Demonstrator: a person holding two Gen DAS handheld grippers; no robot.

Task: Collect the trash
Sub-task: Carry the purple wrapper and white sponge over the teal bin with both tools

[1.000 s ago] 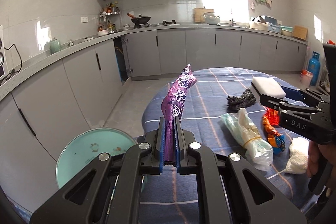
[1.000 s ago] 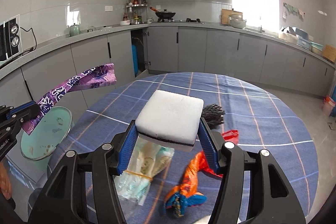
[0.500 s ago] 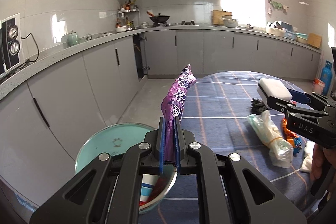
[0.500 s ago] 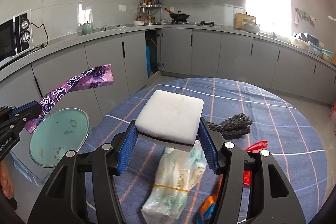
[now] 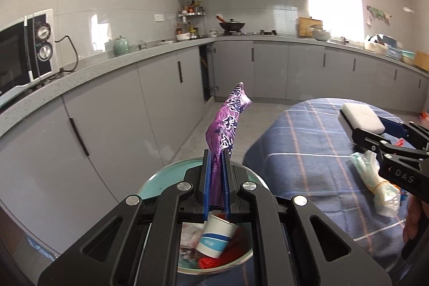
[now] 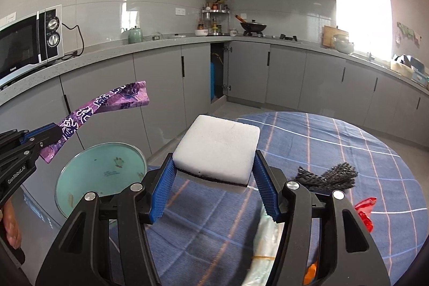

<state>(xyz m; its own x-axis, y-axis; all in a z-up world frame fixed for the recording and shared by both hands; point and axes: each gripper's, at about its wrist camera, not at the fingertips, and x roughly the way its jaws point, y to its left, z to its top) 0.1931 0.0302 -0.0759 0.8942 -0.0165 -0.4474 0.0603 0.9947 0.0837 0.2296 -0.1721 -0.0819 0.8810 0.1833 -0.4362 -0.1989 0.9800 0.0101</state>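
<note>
My left gripper is shut on a crumpled purple wrapper that sticks up and forward from its blue pads. Directly below it stands a teal bin with its lid tipped open; a paper cup and red scraps lie inside. My right gripper is shut on a white foam block with a dark underside, held above the left edge of the table. In the right wrist view the left gripper and the purple wrapper hang above the bin lid.
On the blue checked tablecloth lie a clear plastic bag, a black mesh scrubber, a red wrapper and an orange scrap. Grey cabinets run behind the bin. A microwave sits on the counter.
Both grippers have swung left, away from the table's middle. The bin has come under the left gripper and its contents now show. Both grips are unchanged.
</note>
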